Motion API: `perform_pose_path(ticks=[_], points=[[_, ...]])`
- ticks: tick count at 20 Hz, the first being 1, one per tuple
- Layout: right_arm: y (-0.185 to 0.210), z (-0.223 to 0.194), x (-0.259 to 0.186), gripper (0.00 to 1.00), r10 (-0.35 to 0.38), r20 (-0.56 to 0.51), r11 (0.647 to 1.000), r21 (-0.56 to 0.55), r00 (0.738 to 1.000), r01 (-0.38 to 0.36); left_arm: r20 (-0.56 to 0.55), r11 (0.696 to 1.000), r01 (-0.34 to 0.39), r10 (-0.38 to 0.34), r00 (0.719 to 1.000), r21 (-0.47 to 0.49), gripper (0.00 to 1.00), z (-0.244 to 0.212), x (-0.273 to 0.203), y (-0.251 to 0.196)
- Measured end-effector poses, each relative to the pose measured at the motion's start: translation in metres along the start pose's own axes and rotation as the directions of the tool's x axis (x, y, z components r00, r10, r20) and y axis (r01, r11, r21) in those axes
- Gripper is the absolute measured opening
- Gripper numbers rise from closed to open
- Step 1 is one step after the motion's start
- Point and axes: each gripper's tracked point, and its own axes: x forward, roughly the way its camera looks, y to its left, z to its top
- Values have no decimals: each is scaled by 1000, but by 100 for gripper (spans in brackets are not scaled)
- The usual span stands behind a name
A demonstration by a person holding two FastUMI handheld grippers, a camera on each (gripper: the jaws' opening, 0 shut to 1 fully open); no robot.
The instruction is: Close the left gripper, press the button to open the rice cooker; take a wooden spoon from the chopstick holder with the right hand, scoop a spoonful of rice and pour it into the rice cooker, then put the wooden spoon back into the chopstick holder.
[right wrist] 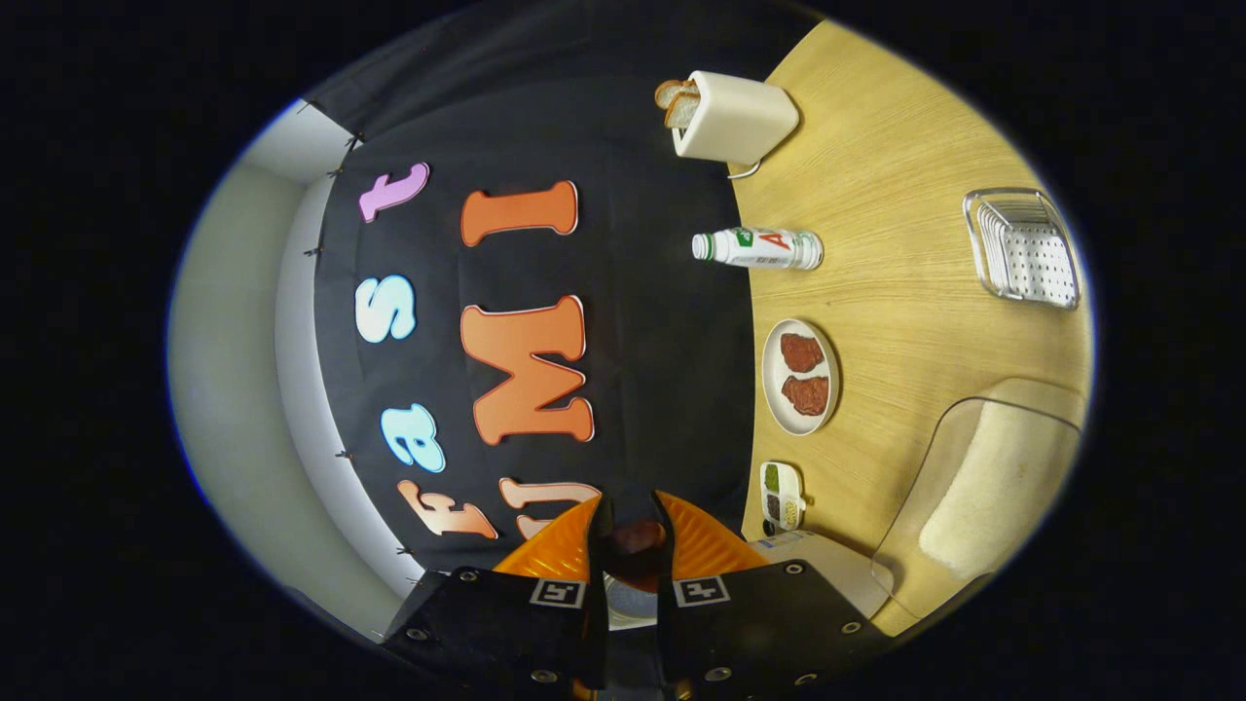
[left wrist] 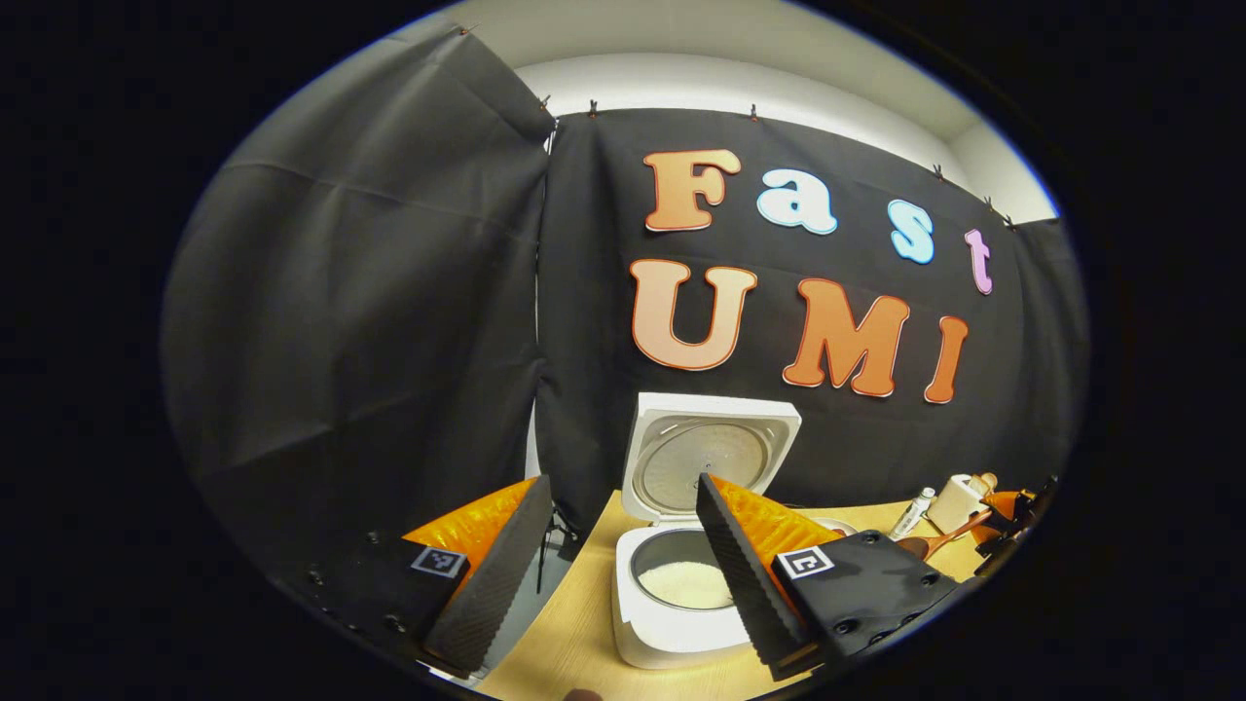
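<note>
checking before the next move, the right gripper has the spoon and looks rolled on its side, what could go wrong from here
1. The right gripper is rolled sideways with its fingers shut on the wooden spoon, so any rice on it could spill before reaching the rice cooker.
2. The spoon handle sits between narrow fingers and may twist or slip.
3. The cooker's lid stands open behind the pot; a high swing could knock it.

The white rice cooker (left wrist: 681, 594) stands open on the wooden table (left wrist: 574, 643), lid (left wrist: 709, 458) raised upright behind its pot — a mound of white rice (left wrist: 686, 584) lies inside. To the cooker's right, a wooden spoon (left wrist: 939, 540) pokes out, nearly level.
</note>
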Motion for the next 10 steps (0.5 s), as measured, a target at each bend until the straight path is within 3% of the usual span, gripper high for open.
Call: perform_pose_path(ticks=[10], points=[[22,-85,74,19,-13,-129,998,-64,992,4,-10,1000,-29,29,1000,0,100,-8,3,33]])
